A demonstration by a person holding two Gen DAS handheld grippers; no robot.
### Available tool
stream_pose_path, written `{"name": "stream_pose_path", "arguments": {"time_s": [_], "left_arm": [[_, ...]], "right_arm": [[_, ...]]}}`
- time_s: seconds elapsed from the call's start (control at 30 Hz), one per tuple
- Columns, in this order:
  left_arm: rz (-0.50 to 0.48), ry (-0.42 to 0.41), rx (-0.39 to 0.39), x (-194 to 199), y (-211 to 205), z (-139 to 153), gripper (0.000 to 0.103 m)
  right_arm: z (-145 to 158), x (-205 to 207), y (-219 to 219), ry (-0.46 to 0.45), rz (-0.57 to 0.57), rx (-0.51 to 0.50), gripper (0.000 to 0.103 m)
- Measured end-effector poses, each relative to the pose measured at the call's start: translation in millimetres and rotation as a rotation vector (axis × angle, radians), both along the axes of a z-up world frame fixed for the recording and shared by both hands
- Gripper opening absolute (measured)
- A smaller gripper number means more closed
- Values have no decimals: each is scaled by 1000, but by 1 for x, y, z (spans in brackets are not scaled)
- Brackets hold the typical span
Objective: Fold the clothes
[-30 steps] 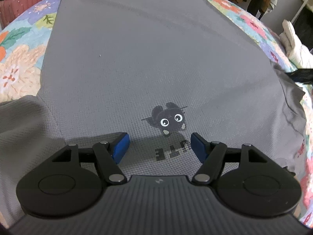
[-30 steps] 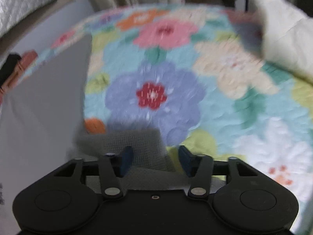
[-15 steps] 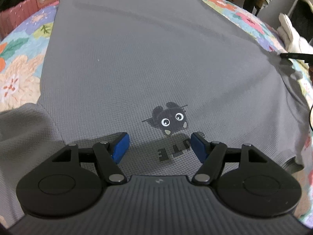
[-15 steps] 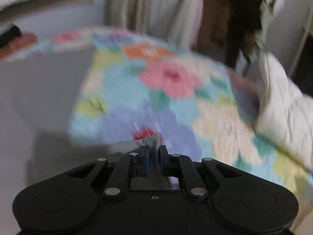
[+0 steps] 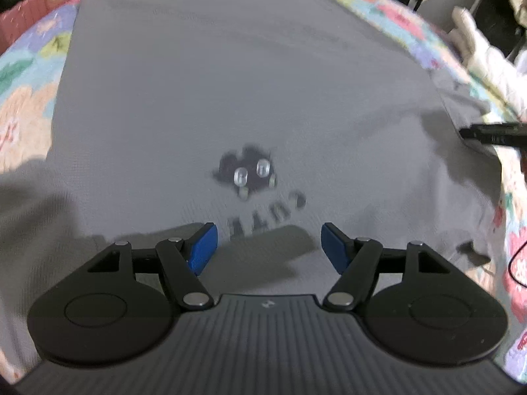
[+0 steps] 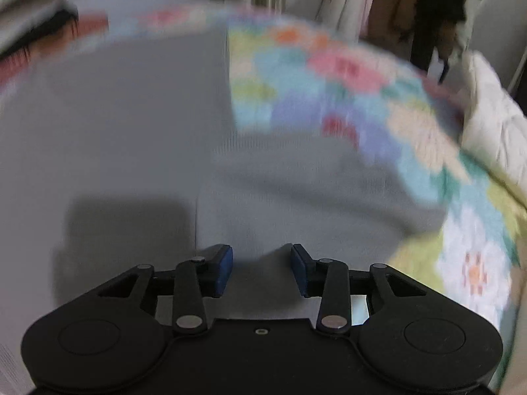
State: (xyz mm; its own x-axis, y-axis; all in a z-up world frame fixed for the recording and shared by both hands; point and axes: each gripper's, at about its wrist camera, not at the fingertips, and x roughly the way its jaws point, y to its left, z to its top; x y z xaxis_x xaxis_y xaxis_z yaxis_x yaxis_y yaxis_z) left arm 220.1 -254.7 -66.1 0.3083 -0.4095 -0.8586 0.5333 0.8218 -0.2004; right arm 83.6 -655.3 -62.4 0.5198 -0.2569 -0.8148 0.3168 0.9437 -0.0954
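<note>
Bed with floral quilt [image 5: 23, 105]: visible around the garment on all sides in the left wrist view, and from 12 to 4 o'clock in the right wrist view.

Grey T-shirt [image 5: 230, 98]: lies spread flat on the quilt, filling most of the left wrist view. One sleeve [image 6: 329, 191] lies folded over toward the body at centre to 3 o'clock in the right wrist view; that view is blurred, so fine detail cannot be told.

Cream bedding [image 6: 494, 125]: bunched at 2 o'clock, at the quilt's edge.

Hanging clothes [image 6: 428, 10]: at 12 to 1 o'clock, beyond the bed.

Left tool [image 5: 269, 247]: jaws spread wide, nothing between them, positioned over the shirt's chest area.

Right tool [image 6: 262, 270]: jaws spread apart, holding nothing, over the sleeve fabric. Its black edge also shows at 3 o'clock in the left wrist view.

Cartoon print [image 5: 247, 174]: dark figure with two white eyes, centre of shirt, blurred lettering [image 5: 266, 214] just below it.
</note>
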Motion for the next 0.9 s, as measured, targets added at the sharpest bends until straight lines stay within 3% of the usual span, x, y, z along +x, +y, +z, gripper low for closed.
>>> {"name": "stream_pose_path", "arguments": {"time_s": [0.13, 0.23, 0.33, 0.4, 0.47, 0.63, 0.9], "left_arm": [[-2, -16, 38, -16, 3, 9, 69], [20, -19, 46, -24, 5, 19, 73], [44, -15, 70, -34, 4, 31, 87], [48, -26, 104, -45, 2, 39, 89], [52, -33, 109, -54, 1, 48, 91], [56, -9, 49, -82, 5, 66, 95], [38, -84, 54, -125, 3, 91, 103]], "right_arm": [[-4, -42, -3, -71, -120, 53, 47], [12, -59, 14, -96, -173, 29, 48], [35, -73, 46, -176, -155, 59, 52], [51, -81, 73, -220, -150, 56, 63], [65, -82, 95, -241, -147, 63, 65], [89, -97, 139, -249, -120, 134, 70], [111, -110, 181, -180, -37, 97, 77]]}}
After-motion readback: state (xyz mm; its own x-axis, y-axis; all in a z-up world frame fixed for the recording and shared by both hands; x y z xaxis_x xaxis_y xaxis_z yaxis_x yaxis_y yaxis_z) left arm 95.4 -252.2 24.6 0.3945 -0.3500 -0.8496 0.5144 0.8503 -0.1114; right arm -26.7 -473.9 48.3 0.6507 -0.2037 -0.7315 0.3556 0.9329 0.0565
